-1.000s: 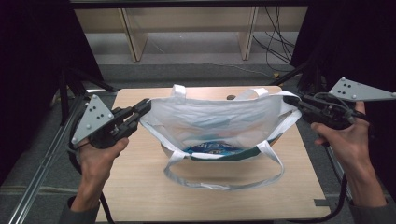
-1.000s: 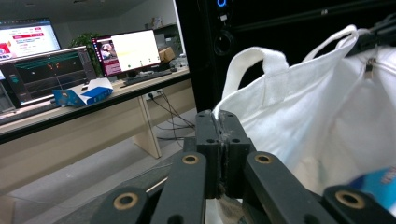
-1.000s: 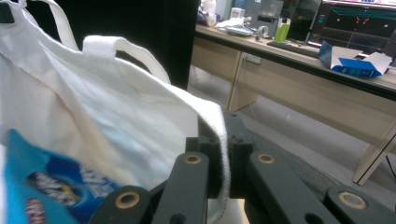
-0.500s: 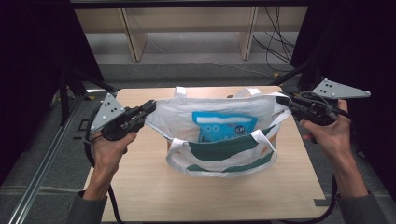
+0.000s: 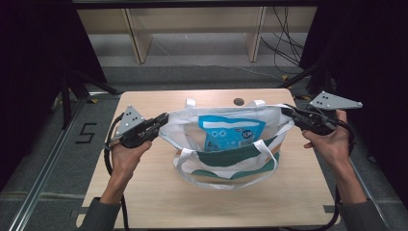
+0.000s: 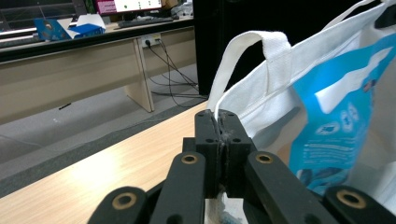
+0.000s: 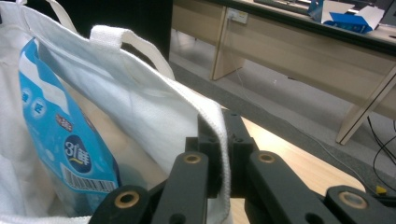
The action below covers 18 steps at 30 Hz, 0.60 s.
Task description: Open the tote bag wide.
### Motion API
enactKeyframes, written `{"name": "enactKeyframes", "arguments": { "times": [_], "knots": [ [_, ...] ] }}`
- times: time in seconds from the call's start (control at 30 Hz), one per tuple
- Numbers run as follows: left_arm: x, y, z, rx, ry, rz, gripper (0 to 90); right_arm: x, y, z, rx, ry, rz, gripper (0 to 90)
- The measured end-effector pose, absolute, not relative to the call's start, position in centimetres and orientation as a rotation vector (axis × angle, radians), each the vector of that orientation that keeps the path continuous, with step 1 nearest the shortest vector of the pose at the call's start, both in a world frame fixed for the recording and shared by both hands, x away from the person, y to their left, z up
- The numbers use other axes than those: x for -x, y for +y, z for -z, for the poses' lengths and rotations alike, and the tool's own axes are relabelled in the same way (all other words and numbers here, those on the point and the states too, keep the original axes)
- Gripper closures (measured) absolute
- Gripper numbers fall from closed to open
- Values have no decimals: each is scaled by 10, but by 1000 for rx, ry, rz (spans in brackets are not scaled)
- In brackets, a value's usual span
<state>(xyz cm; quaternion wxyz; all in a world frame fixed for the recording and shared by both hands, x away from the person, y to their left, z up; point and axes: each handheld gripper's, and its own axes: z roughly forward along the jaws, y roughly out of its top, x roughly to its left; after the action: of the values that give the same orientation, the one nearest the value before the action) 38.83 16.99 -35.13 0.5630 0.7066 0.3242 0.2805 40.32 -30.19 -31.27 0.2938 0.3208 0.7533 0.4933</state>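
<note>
On a light wooden table (image 5: 159, 192), a white fabric tote bag with green trim (image 5: 226, 163) stands stretched open, the left gripper (image 5: 161, 121) and right gripper (image 5: 287, 113) each clenched on its rim, a blue packet (image 5: 230, 132) inside.

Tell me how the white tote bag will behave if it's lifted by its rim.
The tote bag is probably floppy: its cloth sags and folds between the two pinched ends. It likely won't slip; both hand-held grippers clamp the rim. The blue packet inside may lean or slide.
</note>
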Motion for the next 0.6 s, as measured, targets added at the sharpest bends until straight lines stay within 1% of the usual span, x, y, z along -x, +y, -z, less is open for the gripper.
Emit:
{"name": "enactKeyframes", "arguments": {
  "times": [0.23, 0.4, 0.47, 0.6],
  "knots": [
    [-397, 171, 367, -1636, 800, -639, 873, -407, -299, 327, -859, 2016, -1294, 885],
    [-402, 169, 372, -1663, 811, -654, 873, -407, -296, 342, -893, 2004, -1318, 884],
    [-406, 167, 380, -1685, 823, -648, 871, -407, -296, 357, -905, 1972, -1337, 883],
    [-409, 166, 387, -1695, 828, -633, 869, -406, -296, 359, -923, 1993, -1326, 882]
  ]
}}
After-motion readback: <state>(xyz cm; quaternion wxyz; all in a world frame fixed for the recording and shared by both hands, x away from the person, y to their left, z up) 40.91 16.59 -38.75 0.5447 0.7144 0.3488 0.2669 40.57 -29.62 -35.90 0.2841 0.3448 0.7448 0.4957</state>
